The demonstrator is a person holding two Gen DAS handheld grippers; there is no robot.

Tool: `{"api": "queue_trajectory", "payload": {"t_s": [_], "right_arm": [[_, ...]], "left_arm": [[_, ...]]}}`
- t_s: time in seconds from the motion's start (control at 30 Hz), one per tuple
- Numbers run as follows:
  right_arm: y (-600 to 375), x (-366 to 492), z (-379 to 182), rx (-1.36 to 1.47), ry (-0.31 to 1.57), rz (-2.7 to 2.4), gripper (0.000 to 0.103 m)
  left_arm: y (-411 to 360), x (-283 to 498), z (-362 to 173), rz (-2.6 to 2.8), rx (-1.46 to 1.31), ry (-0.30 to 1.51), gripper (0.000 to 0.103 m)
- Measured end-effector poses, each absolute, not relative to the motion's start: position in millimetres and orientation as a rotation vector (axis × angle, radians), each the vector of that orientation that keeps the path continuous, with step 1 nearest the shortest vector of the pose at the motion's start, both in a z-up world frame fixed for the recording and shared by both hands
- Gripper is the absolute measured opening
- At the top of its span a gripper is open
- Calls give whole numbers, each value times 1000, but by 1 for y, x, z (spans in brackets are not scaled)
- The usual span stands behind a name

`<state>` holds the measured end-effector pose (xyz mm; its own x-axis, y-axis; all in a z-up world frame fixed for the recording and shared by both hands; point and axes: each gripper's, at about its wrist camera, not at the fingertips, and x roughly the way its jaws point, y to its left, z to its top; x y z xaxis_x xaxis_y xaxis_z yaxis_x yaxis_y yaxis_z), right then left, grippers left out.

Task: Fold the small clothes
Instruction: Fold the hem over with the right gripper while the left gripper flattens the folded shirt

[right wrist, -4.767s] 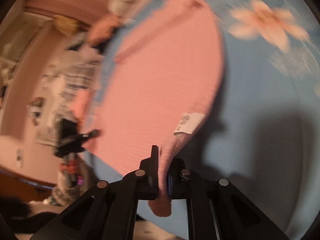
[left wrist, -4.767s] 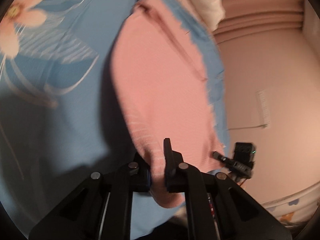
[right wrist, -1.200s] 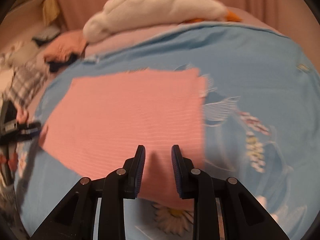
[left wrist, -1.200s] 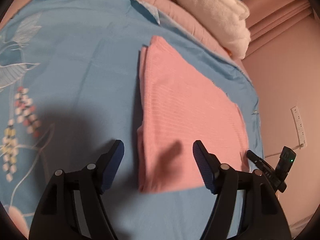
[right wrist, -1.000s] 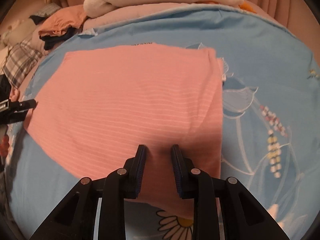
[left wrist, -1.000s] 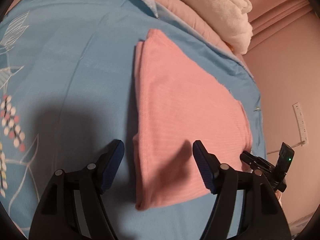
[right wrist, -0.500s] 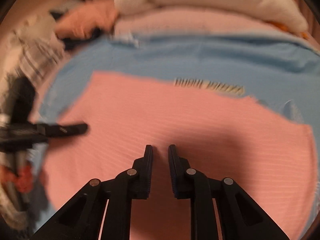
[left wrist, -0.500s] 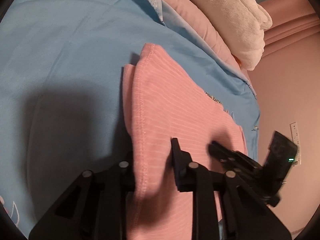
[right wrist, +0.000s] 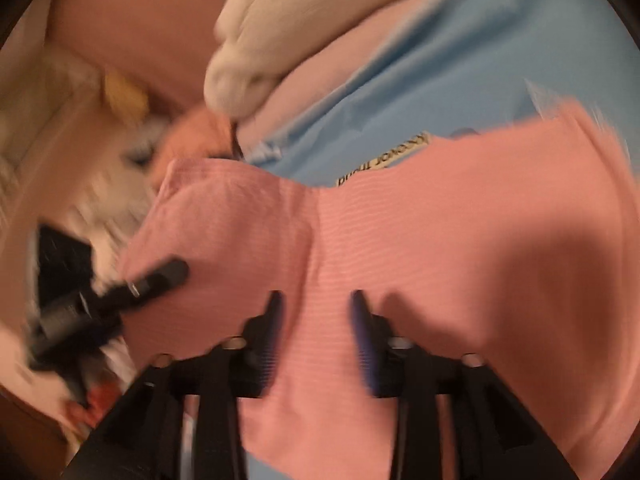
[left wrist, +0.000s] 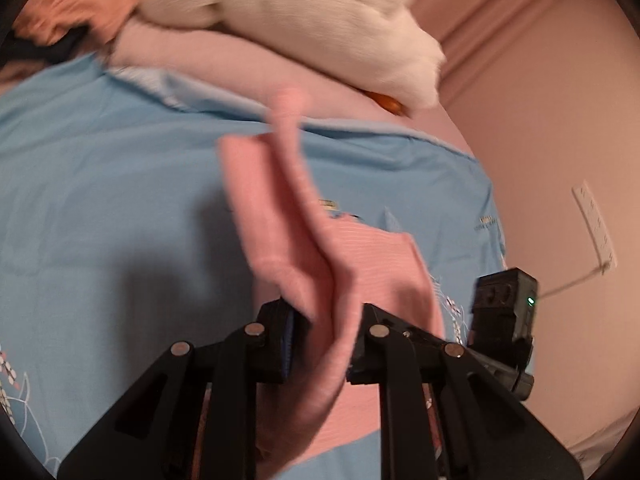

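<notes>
A pink ribbed garment point(left wrist: 304, 240) lies on a blue floral bedsheet point(left wrist: 100, 200). My left gripper point(left wrist: 324, 332) is shut on one edge of it and holds that edge lifted, so the cloth stands up in a fold. In the right wrist view the garment point(right wrist: 440, 240) spreads wide and blurred. My right gripper point(right wrist: 316, 312) hovers over its middle with jaws apart and nothing between them. The left gripper's finger point(right wrist: 156, 280) shows at the cloth's left edge.
A white plush blanket point(left wrist: 300, 12) and a pale pink pillow point(left wrist: 224, 60) lie at the bed's far end. A pink wall with an outlet strip point(left wrist: 596, 224) is on the right. Cluttered clothes point(right wrist: 100, 160) lie off the bed's left side.
My left gripper closed on the garment's edge and lifted it off the sheet. My right gripper moved over the cloth and its jaws opened wider.
</notes>
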<state>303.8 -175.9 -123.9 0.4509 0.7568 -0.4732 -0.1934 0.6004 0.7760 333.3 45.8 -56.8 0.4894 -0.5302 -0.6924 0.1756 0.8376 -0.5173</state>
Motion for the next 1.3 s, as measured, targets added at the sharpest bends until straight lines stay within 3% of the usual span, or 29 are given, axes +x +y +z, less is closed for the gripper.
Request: {"api": "queue_trajectory", "payload": {"t_s": [0.1,0.2,0.27,0.47,0.57,0.63,0.7,0.73,1.0,1.3], "right_arm": [[-208,305,-147,1060,859,735,55],[-225,307,-166,1236,816,740,67],[-227,310,-175,1301,816,747,67],[-221,316,-163,1141,942,660,67],[-215,318,-152,1016,989,598,66],[-207,321,-149,932,1021,548,56],[-204,320,-150,820,1053,490,20],[-201,321,-150,774,1067,472,12],[-232,320,-100,602,970,477,11],[-279,333,-147,627,1042,329,11]], "left_arm": [[3,336,-60,-445,-330,1003,17],[-33,341,-80,-453,-268,1060,20],[-53,344,-101,-463,-232,1128,26],[-51,325,-108,-577,-264,1144,51],[-24,297,-99,-602,-262,1123,51],[-7,283,-98,-598,-271,1113,51],[14,272,-99,-563,-270,1109,51],[16,267,-99,-546,-267,1105,51],[37,261,-107,-516,-321,1095,51],[2,271,-115,-571,-306,1111,51]]}}
